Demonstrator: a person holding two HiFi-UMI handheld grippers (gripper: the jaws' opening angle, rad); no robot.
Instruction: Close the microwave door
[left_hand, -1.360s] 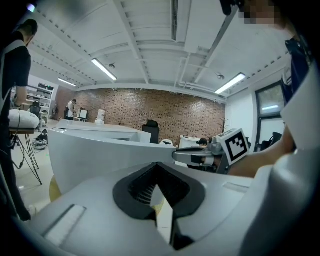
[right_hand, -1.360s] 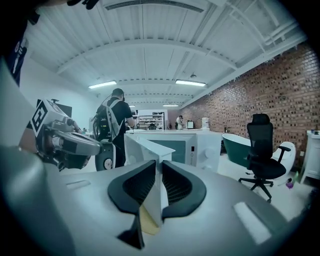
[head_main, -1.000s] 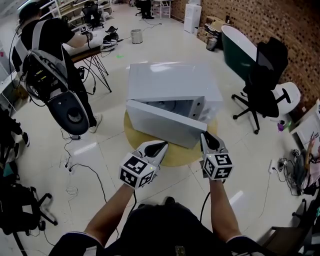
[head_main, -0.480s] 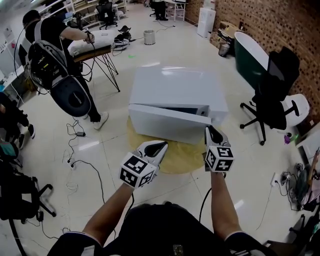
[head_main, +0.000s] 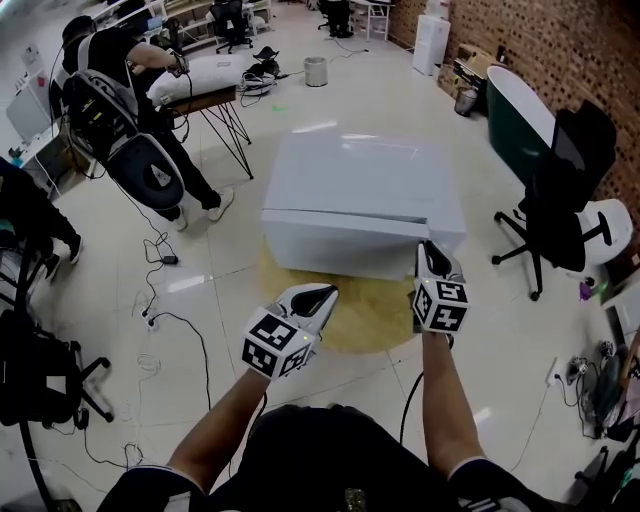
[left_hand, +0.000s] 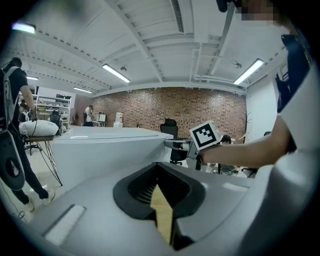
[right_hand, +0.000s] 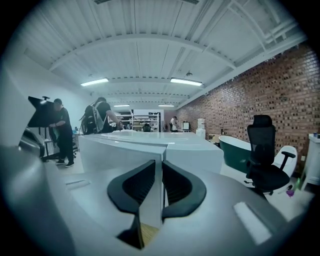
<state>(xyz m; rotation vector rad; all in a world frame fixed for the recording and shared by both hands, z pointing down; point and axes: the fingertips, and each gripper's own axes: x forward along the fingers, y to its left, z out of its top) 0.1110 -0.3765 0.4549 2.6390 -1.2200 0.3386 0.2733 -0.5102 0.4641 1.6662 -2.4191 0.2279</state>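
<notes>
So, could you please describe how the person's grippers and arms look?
The left gripper and right gripper have white shells and black ribbed pads; each carries a cube of black-and-white square markers and trails a black cable. Short dark sleeves.

A black office chair (head_main: 575, 170) stands on the pale tiled floor (head_main: 230, 250) at the right, near a dark green bathtub (head_main: 515, 120) along the brick wall (head_main: 560, 50). At upper left a person (head_main: 100, 60) (wearing a bulky backpack rig) leans over a small table (head_main: 205, 100). Cables (head_main: 160, 320) trail across the floor nearby.
</notes>
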